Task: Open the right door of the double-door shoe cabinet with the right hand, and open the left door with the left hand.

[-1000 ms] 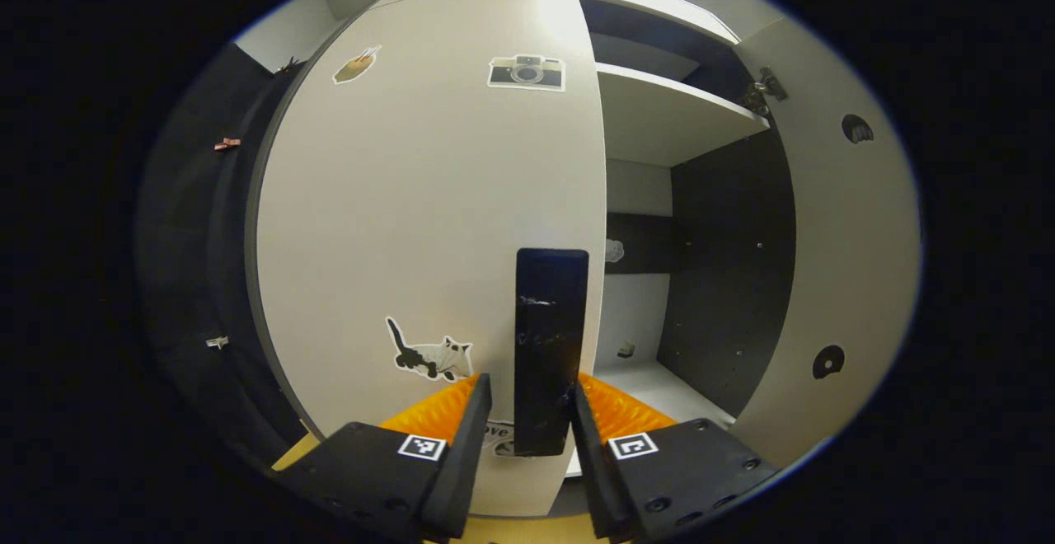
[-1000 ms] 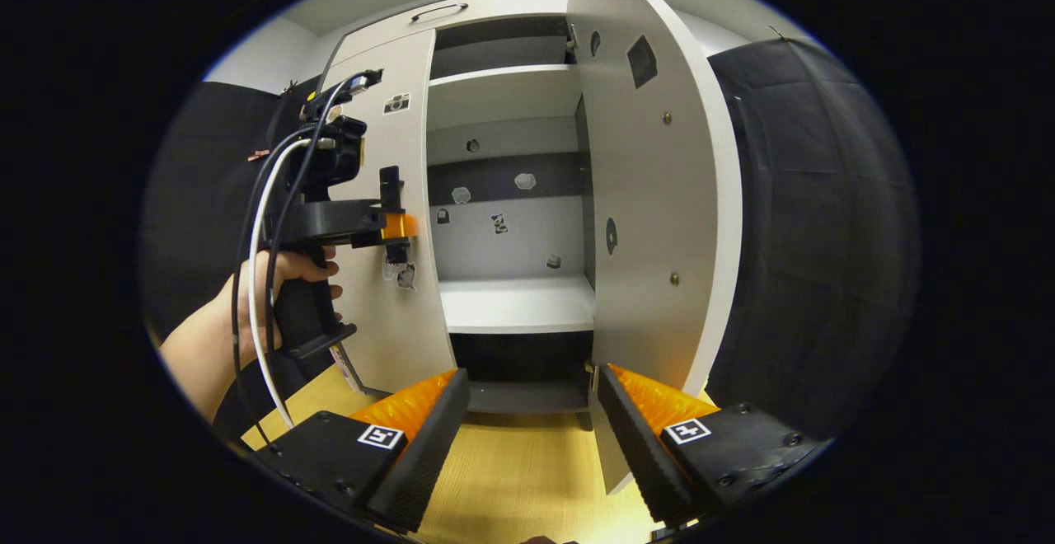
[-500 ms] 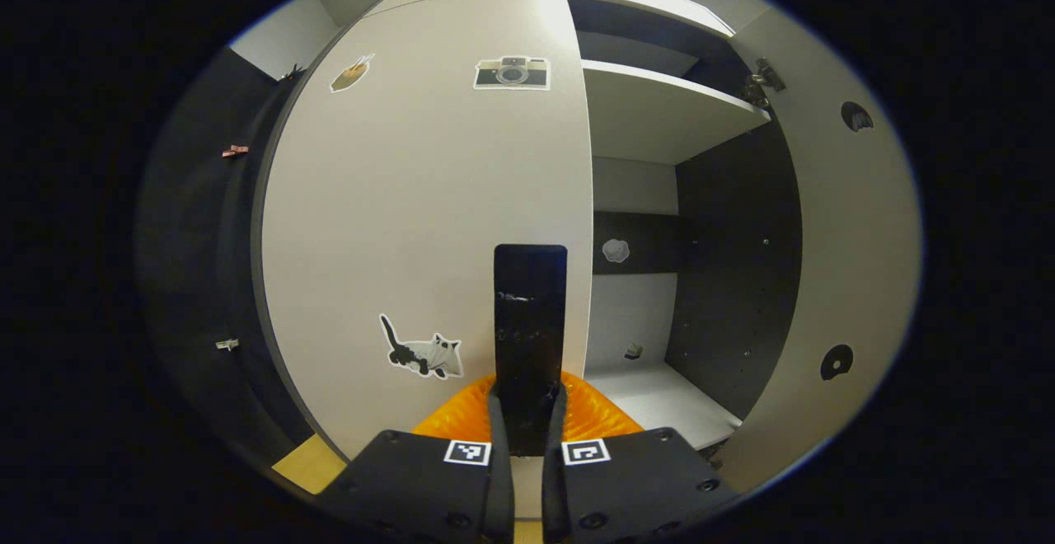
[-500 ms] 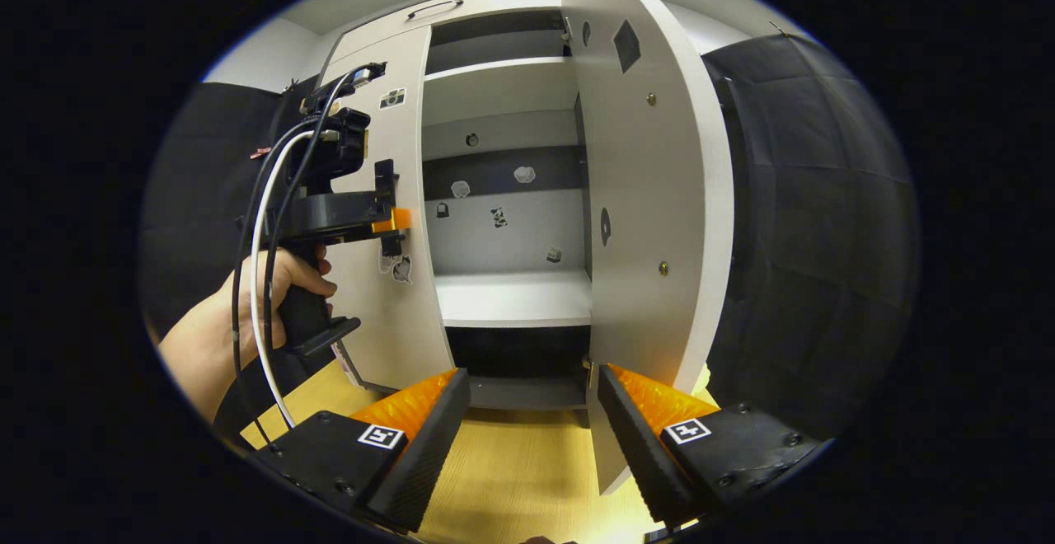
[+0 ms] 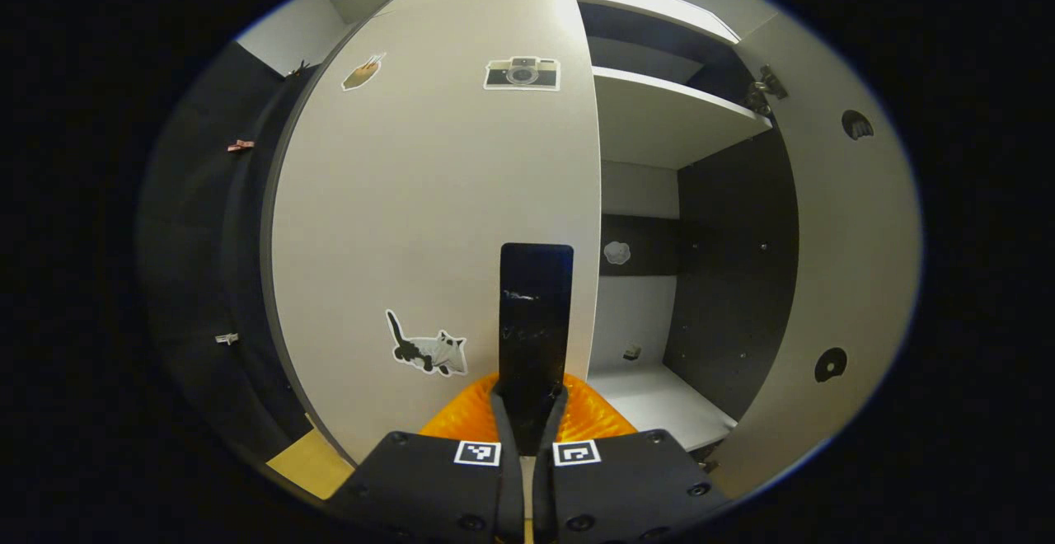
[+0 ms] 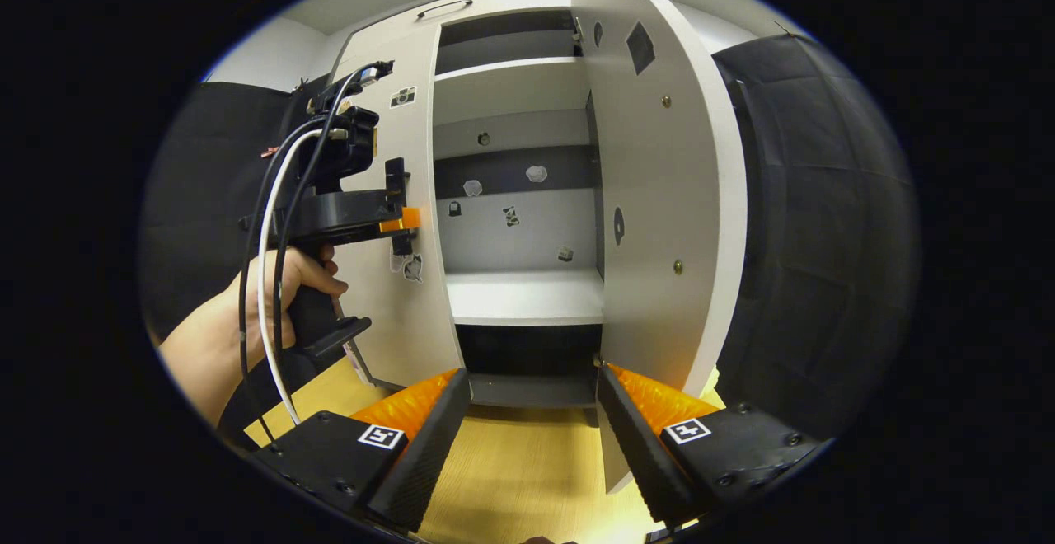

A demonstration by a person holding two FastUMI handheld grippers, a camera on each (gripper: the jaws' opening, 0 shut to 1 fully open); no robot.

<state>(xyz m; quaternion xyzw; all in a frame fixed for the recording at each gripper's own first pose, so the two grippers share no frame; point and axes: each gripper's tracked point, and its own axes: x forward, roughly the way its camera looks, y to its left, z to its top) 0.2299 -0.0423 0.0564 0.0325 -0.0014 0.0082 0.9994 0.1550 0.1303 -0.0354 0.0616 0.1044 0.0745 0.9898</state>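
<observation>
The white left door (image 5: 437,222) of the shoe cabinet stands shut, with camera and cat stickers on it. A black upright handle (image 5: 534,321) runs along its right edge, and my left gripper (image 5: 527,408) is shut on the handle's lower end. The right door (image 5: 841,264) is swung wide open, baring white shelves (image 5: 668,115). In the right gripper view the left gripper (image 6: 402,221), held by a hand (image 6: 272,297), sits against the left door (image 6: 391,280). My right gripper (image 6: 534,412) hangs open and holds nothing, just in front of the open right door (image 6: 659,198).
A pale wooden floor (image 6: 511,478) lies below the cabinet. Black cloth walls (image 6: 824,222) flank both sides. Small stickers dot the cabinet's back panel (image 6: 511,231). A lower white shelf (image 6: 527,297) crosses the open half.
My left gripper's fingers have come together onto the black handle, from standing apart either side of it one second ago. The right gripper stays open and nearly still.
</observation>
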